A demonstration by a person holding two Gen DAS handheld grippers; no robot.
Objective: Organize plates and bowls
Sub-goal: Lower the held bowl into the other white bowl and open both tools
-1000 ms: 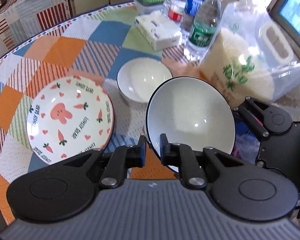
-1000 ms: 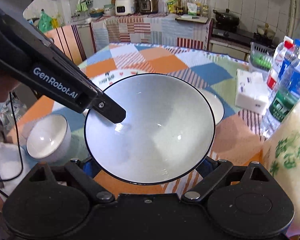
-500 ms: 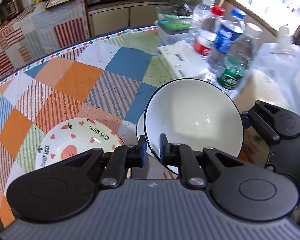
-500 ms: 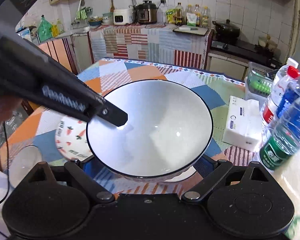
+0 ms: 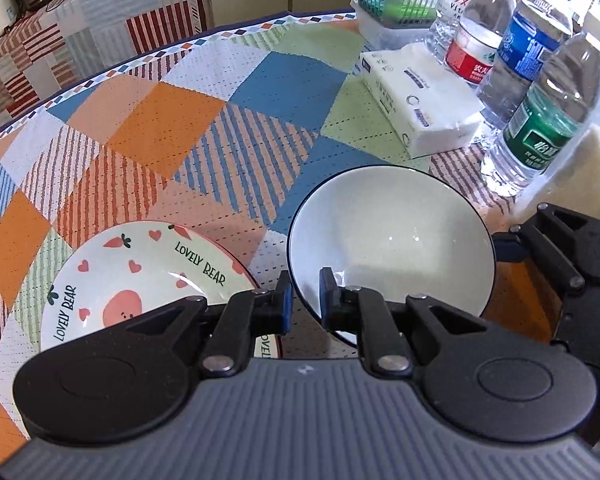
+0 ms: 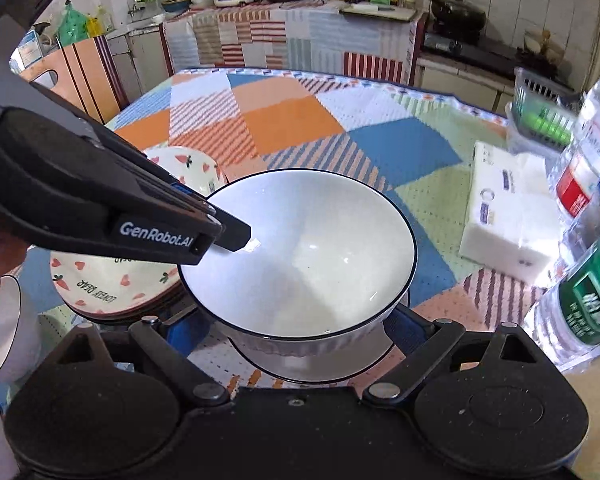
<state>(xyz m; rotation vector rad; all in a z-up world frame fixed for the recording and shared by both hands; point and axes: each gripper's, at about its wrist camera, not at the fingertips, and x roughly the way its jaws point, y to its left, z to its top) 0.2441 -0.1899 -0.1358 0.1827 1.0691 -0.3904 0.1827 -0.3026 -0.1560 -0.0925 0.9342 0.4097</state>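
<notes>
Left gripper pinches large bowl rim; right gripper clamps its sides, pads hidden. Lower bowl mostly covered.

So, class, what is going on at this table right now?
A person holds a big bowl with two handheld grippers. The left gripper has its jaws shut on the rim; the right gripper has a jaw on each side of the bowl's outside. The bowl is just above a smaller bowl on the table, beside the carrot plates.
</notes>
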